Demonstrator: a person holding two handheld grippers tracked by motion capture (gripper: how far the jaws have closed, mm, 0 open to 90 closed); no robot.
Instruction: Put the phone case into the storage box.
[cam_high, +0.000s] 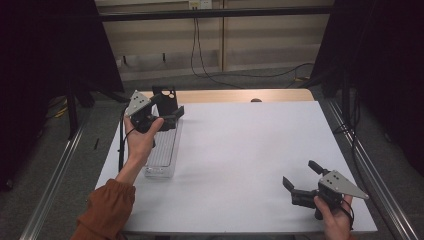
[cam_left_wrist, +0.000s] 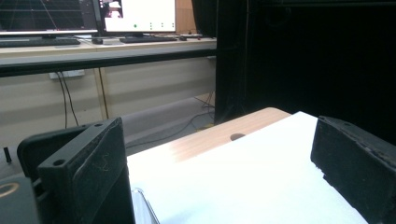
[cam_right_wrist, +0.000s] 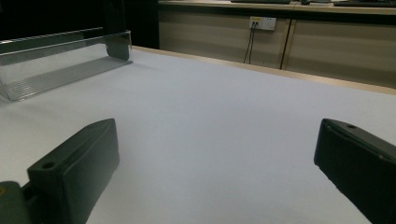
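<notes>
While both my claws sit wide and empty, the left hangs right over the clear tray. The right is way off it, so I'd reckon drop the left straight down, slow.

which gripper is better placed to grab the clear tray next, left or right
Left, probably. The left gripper hangs open right over the clear tray's far end, while the right gripper, also open, sits across the white table near its front right corner.

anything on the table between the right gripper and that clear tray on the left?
Nothing visible. The right gripper is open near the table's front right; the clear tray lies along the left side under the open left gripper. Only bare white table lies between them, and the right gripper view agrees.
</notes>
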